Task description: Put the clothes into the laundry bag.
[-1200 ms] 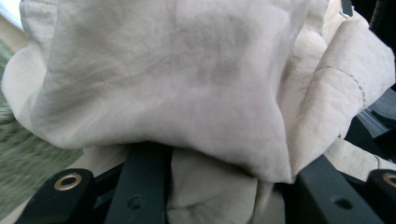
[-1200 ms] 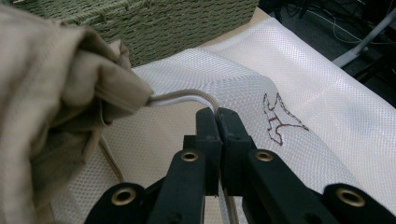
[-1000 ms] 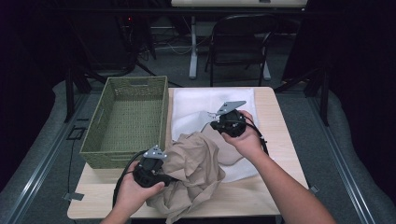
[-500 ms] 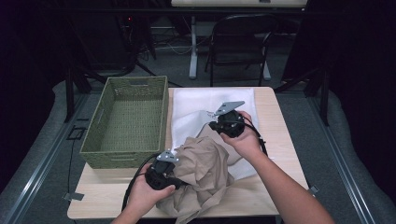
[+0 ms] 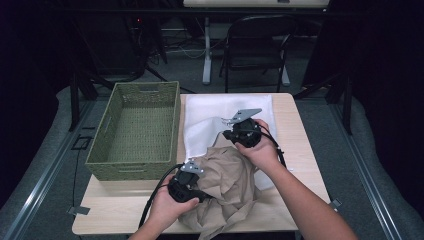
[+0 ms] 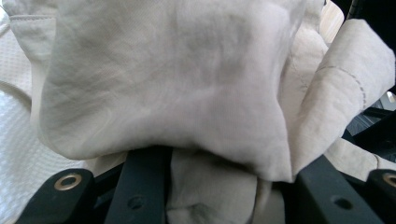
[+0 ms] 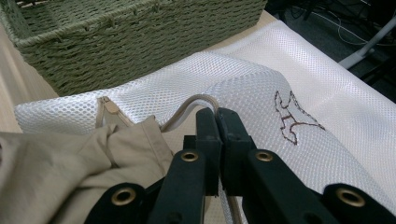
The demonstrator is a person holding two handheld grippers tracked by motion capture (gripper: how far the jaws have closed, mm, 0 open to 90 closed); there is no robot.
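While the right gripper [image 7: 217, 114] is holding the mesh bag's [image 5: 212, 117] mouth up, the left gripper [image 5: 192, 187] is pushing the tan garment [image 5: 227, 187] toward it.

With its jaws pressed together on the bag's piped rim [image 7: 187, 109], the right one is lifting the opening near the middle of the table [image 5: 295, 140], just right of the green basket [image 5: 137, 130]; the left one's jaws are standing apart with a thick bunch of tan cloth wedged between them, seemingly clamped on it. Most of the garment is lying crumpled on the near part of the table, its far edge touching the bag's mouth. Doing this well probably means keeping the rim raised and taut, feeding the cloth low and straight into the gap, and bunching it small so no loose fold is catching on the rim or dragging the bag away.
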